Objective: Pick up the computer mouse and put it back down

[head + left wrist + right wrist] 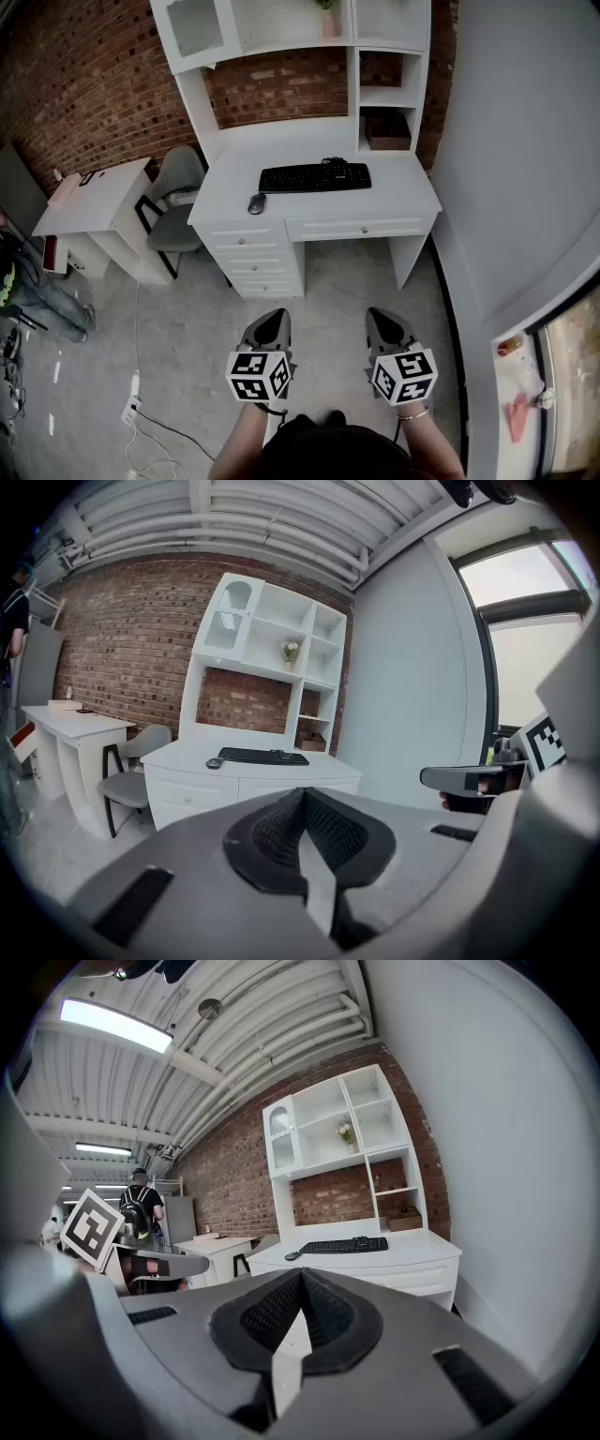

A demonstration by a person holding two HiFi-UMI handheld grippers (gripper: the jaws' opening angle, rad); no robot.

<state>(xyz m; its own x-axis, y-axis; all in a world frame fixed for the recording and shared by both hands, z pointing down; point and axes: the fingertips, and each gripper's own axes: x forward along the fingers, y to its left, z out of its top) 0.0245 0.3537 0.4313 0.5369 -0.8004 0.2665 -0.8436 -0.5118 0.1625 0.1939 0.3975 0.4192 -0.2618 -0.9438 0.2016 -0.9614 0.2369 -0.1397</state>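
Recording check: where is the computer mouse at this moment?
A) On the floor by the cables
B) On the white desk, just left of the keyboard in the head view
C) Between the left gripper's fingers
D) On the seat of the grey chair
B: the computer mouse lies on top of the white desk, just left of the keyboard in the head view.

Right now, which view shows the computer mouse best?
The head view: it looks down on the mouse, clear on the desk left of the keyboard. Both gripper views show it only as a small dark shape far beyond their jaws.
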